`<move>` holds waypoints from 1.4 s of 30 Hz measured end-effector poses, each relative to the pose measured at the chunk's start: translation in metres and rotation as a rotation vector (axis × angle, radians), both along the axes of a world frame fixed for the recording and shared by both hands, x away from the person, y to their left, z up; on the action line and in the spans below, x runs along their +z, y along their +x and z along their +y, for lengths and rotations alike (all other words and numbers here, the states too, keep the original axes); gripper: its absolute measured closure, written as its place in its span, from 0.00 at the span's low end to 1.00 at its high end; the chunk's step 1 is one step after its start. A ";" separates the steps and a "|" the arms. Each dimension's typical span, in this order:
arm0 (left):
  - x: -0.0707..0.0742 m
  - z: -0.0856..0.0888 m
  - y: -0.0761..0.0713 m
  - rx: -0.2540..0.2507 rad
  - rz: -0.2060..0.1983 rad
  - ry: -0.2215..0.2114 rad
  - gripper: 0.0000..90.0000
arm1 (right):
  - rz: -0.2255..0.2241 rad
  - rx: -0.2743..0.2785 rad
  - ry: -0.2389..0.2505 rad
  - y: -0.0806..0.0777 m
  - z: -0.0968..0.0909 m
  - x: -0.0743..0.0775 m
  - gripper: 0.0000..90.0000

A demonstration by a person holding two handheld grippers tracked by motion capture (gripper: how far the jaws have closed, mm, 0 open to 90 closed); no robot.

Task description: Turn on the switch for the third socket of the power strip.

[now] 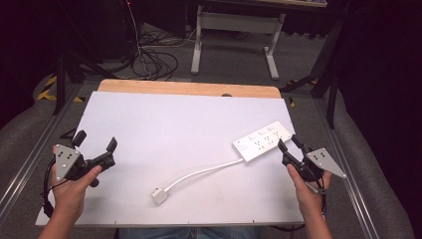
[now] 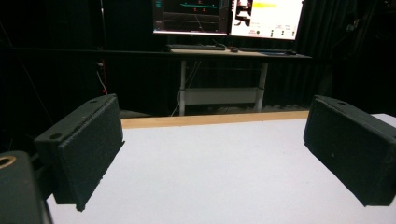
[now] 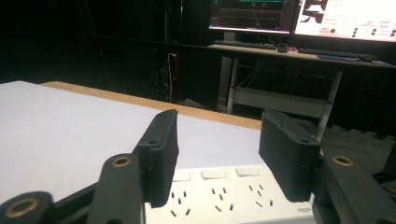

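White board [image 1: 164,129] covers the wooden table and takes most of the high view, with dark floor and black curtains around it.

Nearest, at the bottom of that view, two hands come in. The left gripper [image 1: 95,144] hangs at the lower left of the frame over bare board; its jaws stand wide apart and grasp nothing, as the left gripper view [image 2: 212,154] shows also. The right gripper [image 1: 289,143] is at the lower right, and its jaws are partly spread and released, not pressing on anything. In the right gripper view [image 3: 217,156] they stand just above the near end of the white plastic power strip with three rows of sockets [image 3: 224,196].

This long strip [image 1: 263,141] lies slanted at the right of the middle of the high view. Its thin white cable [image 1: 204,172] runs down to the left and ends in a small white plug [image 1: 159,195] near the bottom centre.

I judge the step in hand is the approach to the strip. The next move calls for lowering the right jaws around the strip's body and closing them.

Nothing lies between the gripper and the strip. Farther back stand a grey desk frame [image 1: 234,35], loose black cables on the floor [image 1: 154,62], and lit monitors [image 3: 303,14].
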State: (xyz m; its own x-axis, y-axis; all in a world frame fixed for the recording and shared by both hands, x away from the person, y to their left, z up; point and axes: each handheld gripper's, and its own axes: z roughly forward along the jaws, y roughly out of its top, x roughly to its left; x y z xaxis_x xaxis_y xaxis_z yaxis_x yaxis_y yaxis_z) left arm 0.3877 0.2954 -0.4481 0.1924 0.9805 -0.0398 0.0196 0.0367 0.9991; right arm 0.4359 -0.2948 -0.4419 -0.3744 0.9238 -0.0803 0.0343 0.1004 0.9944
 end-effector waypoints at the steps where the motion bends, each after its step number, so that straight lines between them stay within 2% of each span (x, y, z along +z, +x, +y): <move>1: 0.000 0.000 0.000 0.000 0.000 0.001 0.06 | 0.001 -0.001 -0.002 0.000 0.000 0.000 0.55; 7: 0.000 0.000 0.000 -0.001 0.001 0.002 0.06 | 0.006 -0.007 -0.013 0.000 0.000 0.000 0.63; 11: 0.000 0.000 0.000 -0.001 0.001 0.002 0.06 | 0.018 0.003 -0.016 -0.001 0.001 0.002 0.74; 14: 0.000 0.000 0.000 -0.001 0.000 0.002 0.06 | 0.057 0.015 -0.013 -0.001 0.000 0.003 0.81; 15: 0.000 0.000 0.000 -0.002 0.000 0.002 0.06 | 0.057 0.015 -0.013 -0.001 0.000 0.003 0.81; 16: 0.000 0.000 0.000 -0.002 0.000 0.003 0.06 | 0.087 0.028 -0.012 -0.002 0.001 0.005 0.87; 21: 0.000 0.000 0.000 -0.004 0.000 0.003 0.06 | 0.124 0.051 -0.036 -0.003 0.004 0.009 0.99; 30: 0.000 -0.001 0.000 -0.003 0.001 0.004 0.06 | 0.158 0.044 -0.061 -0.004 0.004 0.014 1.00; 36: 0.000 -0.001 0.001 -0.003 0.001 0.004 0.06 | 0.188 0.031 -0.038 -0.003 0.002 0.025 1.00; 37: 0.000 -0.001 0.001 -0.003 0.002 0.004 0.06 | 0.206 0.031 -0.033 -0.002 0.003 0.029 1.00; 42: 0.000 0.000 0.000 -0.002 0.002 0.003 0.06 | 0.225 0.021 -0.036 0.001 0.005 0.036 1.00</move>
